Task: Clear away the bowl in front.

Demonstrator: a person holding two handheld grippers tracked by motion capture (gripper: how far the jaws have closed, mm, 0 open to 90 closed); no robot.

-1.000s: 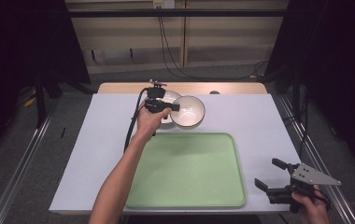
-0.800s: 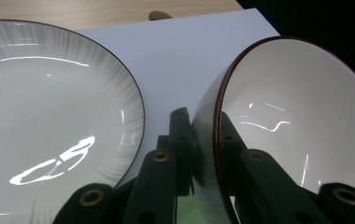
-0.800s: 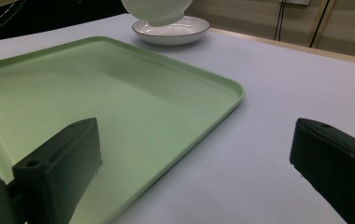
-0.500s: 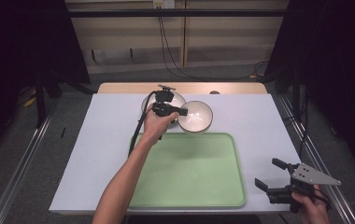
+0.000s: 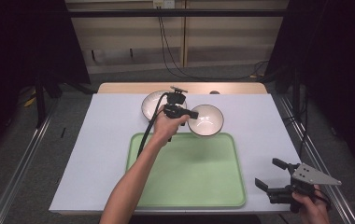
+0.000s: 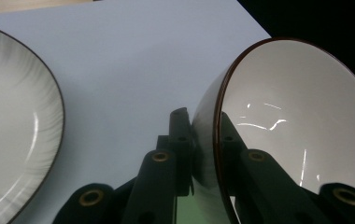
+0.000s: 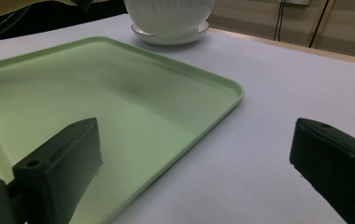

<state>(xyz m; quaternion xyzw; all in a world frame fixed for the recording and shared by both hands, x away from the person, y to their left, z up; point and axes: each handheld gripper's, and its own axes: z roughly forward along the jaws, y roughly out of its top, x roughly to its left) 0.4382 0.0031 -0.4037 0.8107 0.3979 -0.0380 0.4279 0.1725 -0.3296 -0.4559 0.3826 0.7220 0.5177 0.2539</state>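
Observation:
A white bowl with a dark rim hangs tilted just above the far edge of the green tray. My left gripper is shut on the bowl's left rim; in the left gripper view the jaws pinch the bowl wall, one inside and one outside. A white plate lies on the table behind the hand, with its rim also in the left gripper view. My right gripper stands open and holds nothing at the table's near right corner. Ahead of its jaws lie the tray and, farther off, the bowl.
A white sheet covers the table, with a wooden strip along the far edge. The left gripper's black cable trails down along the forearm. Metal rails run along the floor on both sides.
My left gripper has carried the bowl to the right and toward me, away from the plate to the tray's far edge. The right gripper has stayed put.

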